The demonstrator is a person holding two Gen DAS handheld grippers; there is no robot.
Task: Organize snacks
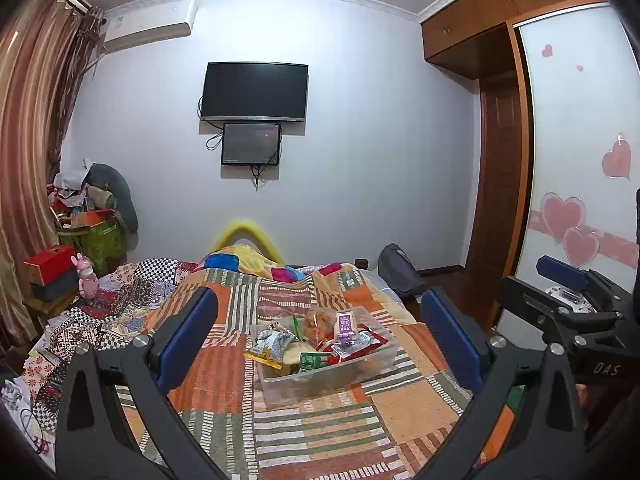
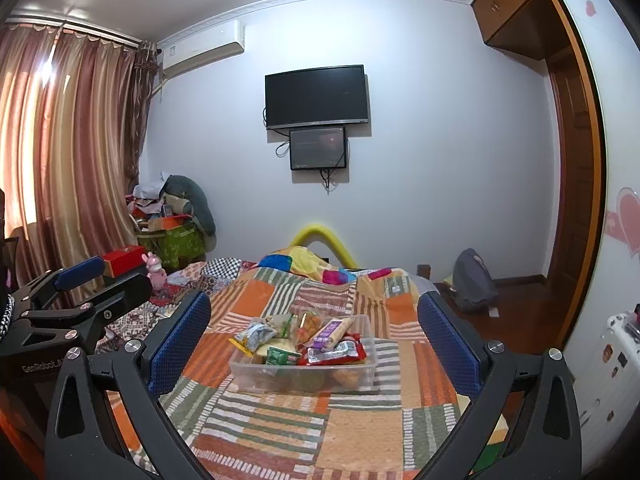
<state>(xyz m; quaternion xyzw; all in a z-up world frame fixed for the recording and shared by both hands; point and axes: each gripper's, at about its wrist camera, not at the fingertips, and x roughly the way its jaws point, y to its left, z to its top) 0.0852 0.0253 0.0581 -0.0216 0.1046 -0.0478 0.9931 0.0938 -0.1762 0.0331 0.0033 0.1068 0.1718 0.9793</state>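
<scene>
So the clear plastic box [image 1: 332, 376] sits on the bed with the patchwork quilt of orange, green and white stripes [image 1: 400, 404], low in the middle of both views; it is full of snack packs, heaped above its rim.

On top lies a long purple and cream wrapped bar [image 2: 331, 329], tilted, next to red packs with purple labels [image 2: 340, 352] on the right side of the box; a small green packet [image 2: 281, 355] sits at the front; a grey and yellow crinkly bag [image 2: 253, 336] hangs over the left edge; a clear bag of orange-brown puffy bits [image 2: 310, 322] stands at the back; more round things show through the front wall, but I cannot tell what they are.

The packs look light and soft; the shiny wrappers may be slippery, and the puffy bits could crush, so a gentle pinch at a sealed end or a flat edge seems best; the box looks stiff, so its rim should be good to hold.

The left gripper [image 1: 320, 336] has its jaws wide and holds nothing; the right gripper [image 2: 314, 338] is the same; both hang in front of the box, not touching it.
</scene>
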